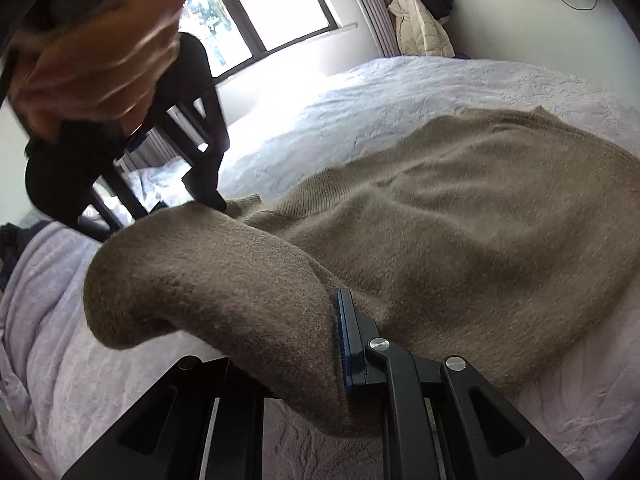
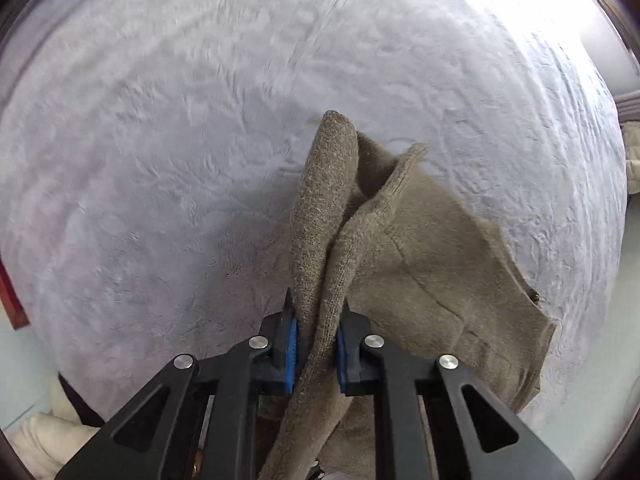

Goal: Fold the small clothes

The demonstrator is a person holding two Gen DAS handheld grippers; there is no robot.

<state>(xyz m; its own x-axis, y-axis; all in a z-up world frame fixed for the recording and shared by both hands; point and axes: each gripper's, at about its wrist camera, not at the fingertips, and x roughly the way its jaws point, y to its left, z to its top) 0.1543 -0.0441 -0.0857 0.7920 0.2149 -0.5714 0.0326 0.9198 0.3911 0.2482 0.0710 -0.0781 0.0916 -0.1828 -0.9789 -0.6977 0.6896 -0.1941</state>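
A: So where is the sweater now?

B: Mostly spread flat on the pale bedspread — the body lies wide, while one part is lifted off it. That lets the bed carry the weight while only the part being folded gets moved.

A: And the left gripper?

B: Its jaws are nearly closed on a thick roll of the knit. One blue pad shows pressed against the cloth; the other is hidden under the fabric. The cloth arches up and away from it, so I judge it is holding that edge clear of the bed.

A: The right gripper?

B: It points almost straight down, pinching a bunched strip of the same sweater between both blue pads, narrow gap, cloth pressed on each side. In the left view it stands at the far end of the lifted part, with a blurred hand above it.

A: Why two grips?

B: Probably to keep the lifted section taut between them — a floppy knit would sag and crease if carried by one point only. The fold itself does not look laid down yet.
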